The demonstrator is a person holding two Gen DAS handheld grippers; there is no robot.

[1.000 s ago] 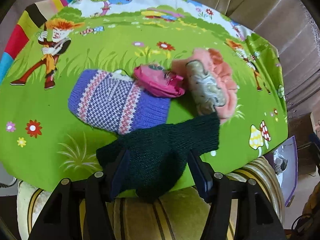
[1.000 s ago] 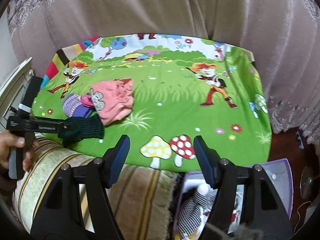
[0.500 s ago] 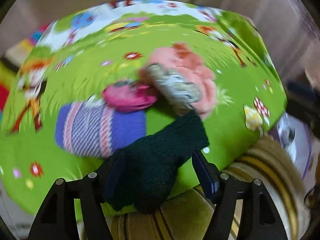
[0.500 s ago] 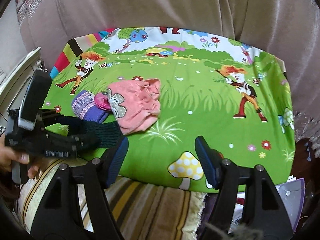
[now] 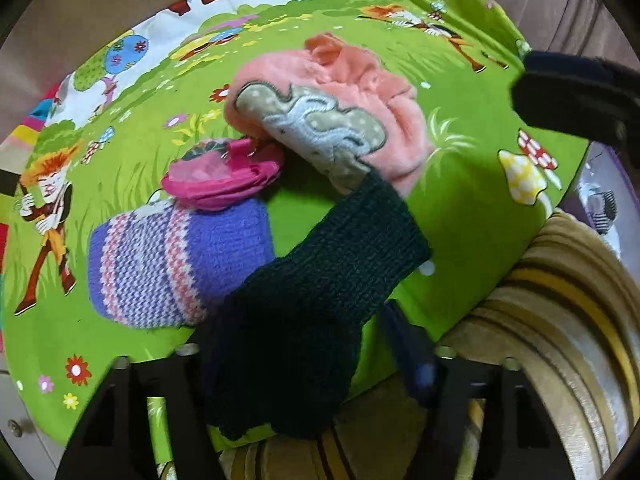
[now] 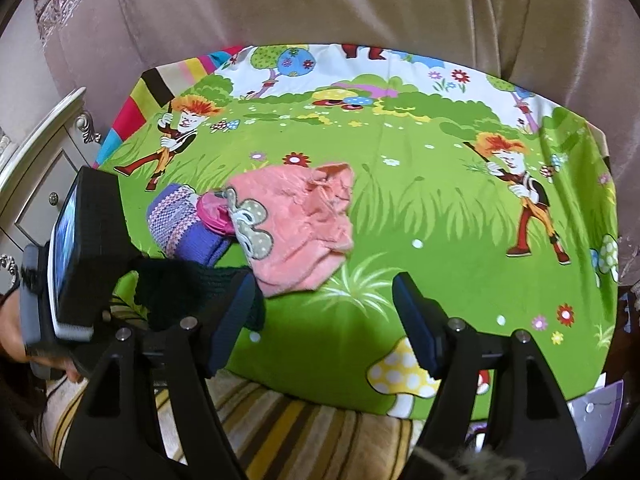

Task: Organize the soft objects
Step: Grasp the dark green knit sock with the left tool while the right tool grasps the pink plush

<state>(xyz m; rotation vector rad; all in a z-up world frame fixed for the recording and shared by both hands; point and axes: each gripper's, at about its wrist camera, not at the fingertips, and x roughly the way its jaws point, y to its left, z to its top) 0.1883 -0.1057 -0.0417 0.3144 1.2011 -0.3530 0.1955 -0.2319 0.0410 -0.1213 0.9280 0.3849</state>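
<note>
My left tool is clamped on the dark green knit at lower centre; my right tool gapes over the bench.

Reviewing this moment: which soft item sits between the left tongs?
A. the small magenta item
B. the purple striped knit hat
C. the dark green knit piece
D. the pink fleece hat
C: the dark green knit piece sits between the left tongs, while the other three lie on the cloth.
</note>
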